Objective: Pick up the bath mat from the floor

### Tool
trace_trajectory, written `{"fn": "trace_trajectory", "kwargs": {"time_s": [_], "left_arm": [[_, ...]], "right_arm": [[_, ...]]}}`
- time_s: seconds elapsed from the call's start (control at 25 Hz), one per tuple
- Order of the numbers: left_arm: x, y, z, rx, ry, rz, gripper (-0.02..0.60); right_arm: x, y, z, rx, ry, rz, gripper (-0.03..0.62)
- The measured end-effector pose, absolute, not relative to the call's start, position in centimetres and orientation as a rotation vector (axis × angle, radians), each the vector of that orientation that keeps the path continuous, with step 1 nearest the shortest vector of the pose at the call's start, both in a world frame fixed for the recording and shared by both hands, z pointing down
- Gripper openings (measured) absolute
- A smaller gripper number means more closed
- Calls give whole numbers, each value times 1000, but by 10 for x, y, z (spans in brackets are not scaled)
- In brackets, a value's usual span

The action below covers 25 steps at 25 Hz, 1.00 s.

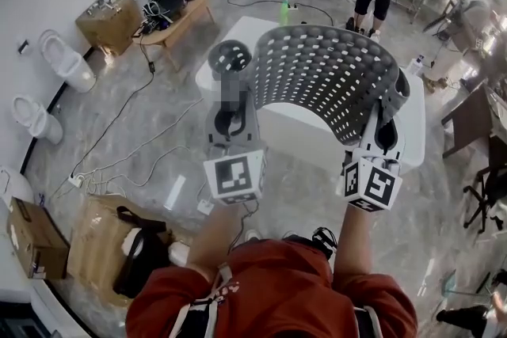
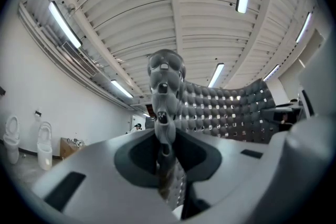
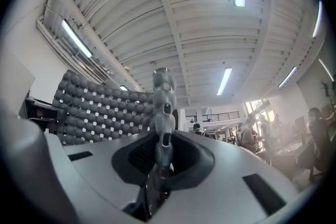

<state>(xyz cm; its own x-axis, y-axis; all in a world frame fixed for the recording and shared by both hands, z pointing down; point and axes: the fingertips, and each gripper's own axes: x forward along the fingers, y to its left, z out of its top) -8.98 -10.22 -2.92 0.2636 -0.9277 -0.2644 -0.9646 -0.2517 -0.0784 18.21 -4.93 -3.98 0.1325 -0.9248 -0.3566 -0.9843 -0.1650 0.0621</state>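
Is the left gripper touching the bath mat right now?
Touching. In the left gripper view the left gripper is shut on an edge of the bath mat, which rises from between the fingers.

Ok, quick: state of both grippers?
Left gripper: closed on the bath mat's edge.
Right gripper: closed on the bath mat's other edge.

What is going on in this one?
A person holds the grey perforated bath mat up in the air with both grippers. The left gripper is clamped on one end and the right gripper on the other. The mat arches between them, clear of the floor, above a white platform.
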Motion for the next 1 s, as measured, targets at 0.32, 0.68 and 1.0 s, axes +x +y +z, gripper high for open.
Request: {"fn": "trace_trajectory", "kwargs": {"time_s": [0.32,0.68,1.0], "left_arm": [[-84,-115,-28,-2328,1739,246,78],[-72,-120,-32,-2331,1711,255,78],[-67,-120,-33,-2340,1687,252,78]], "right_arm": [[183,-59,-36,-2239,1888,486,51],[199,-59,-39,-2249,1850,484,51],[204,-56,-37,-2271,1839,503,52]]}}
